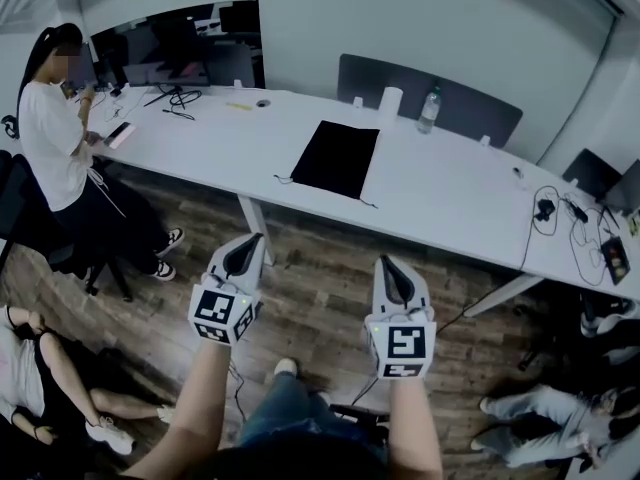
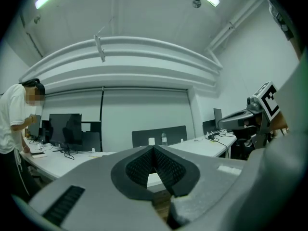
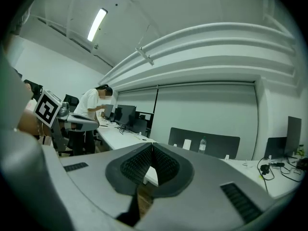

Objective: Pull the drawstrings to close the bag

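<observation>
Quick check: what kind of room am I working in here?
Probably an office or lab: a long white desk with monitors and cables, a water bottle, and the black bag lying flat on it.

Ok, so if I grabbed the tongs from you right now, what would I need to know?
Left tongs: shut, holding nothing.
Right tongs: shut, holding nothing.
Both are over the floor, short of the table.
The black bag lies flat on the table, untouched. Its strings poke out at the near corners.
Done: nothing yet.
Left to do: reach the bag, grab the strings and pull them to close it.
</observation>
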`<state>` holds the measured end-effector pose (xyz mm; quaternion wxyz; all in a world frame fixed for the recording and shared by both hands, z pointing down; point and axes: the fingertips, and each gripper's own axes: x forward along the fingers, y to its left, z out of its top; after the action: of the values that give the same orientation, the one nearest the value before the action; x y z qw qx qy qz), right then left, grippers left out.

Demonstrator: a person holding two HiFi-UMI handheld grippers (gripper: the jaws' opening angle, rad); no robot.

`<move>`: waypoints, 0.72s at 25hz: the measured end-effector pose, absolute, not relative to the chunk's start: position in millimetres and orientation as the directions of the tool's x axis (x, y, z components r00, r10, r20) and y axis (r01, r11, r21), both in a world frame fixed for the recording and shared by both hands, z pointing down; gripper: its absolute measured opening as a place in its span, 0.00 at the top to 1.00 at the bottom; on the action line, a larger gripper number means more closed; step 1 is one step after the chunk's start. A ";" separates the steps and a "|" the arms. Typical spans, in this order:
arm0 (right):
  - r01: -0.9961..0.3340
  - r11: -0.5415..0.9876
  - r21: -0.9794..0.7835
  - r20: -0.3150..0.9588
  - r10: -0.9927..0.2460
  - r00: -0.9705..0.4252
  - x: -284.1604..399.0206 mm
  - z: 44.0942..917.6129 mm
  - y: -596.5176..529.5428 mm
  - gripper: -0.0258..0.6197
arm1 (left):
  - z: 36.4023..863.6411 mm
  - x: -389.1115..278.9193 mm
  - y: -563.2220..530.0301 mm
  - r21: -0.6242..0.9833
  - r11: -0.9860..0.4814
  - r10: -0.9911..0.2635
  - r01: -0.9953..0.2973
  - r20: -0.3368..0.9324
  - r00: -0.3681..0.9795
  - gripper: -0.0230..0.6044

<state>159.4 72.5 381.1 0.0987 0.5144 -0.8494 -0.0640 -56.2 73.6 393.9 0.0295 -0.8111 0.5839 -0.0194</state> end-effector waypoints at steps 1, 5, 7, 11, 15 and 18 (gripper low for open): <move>-0.864 0.456 0.212 0.104 -0.890 -0.444 156.3 380.8 60.1 0.97 | 393.6 -61.7 61.3 -0.070 -0.320 -0.947 -0.945 0.000 0.321 0.97; -0.870 0.442 0.217 0.123 -0.897 -0.425 138.5 386.9 11.5 0.97 | 399.9 -82.2 11.4 -0.061 -0.351 -0.936 -0.934 0.027 0.350 0.97; -0.875 0.436 0.211 0.139 -0.899 -0.415 130.7 394.4 -10.6 0.97 | 404.8 -90.0 -11.8 -0.060 -0.374 -0.927 -0.925 0.041 0.372 0.97; -0.892 0.409 0.191 0.168 -0.909 -0.381 120.8 409.0 -50.9 0.97 | 414.4 -106.6 -54.3 -0.055 -0.420 -0.907 -0.906 0.068 0.416 0.97; -0.904 0.384 0.186 0.193 -0.917 -0.349 117.0 418.0 -86.1 0.97 | 426.1 -120.6 -91.3 -0.056 -0.458 -0.886 -0.887 0.102 0.452 0.91; -0.899 0.396 0.186 0.212 -0.910 -0.357 117.2 428.4 -111.1 0.96 | 437.9 -128.9 -116.4 -0.055 -0.492 -0.866 -0.869 0.139 0.481 0.87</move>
<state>117.2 -111.1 428.4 0.1412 0.5491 -0.8235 -0.0186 -128.9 -116.4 437.9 -0.0116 -0.8605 0.5039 -0.0743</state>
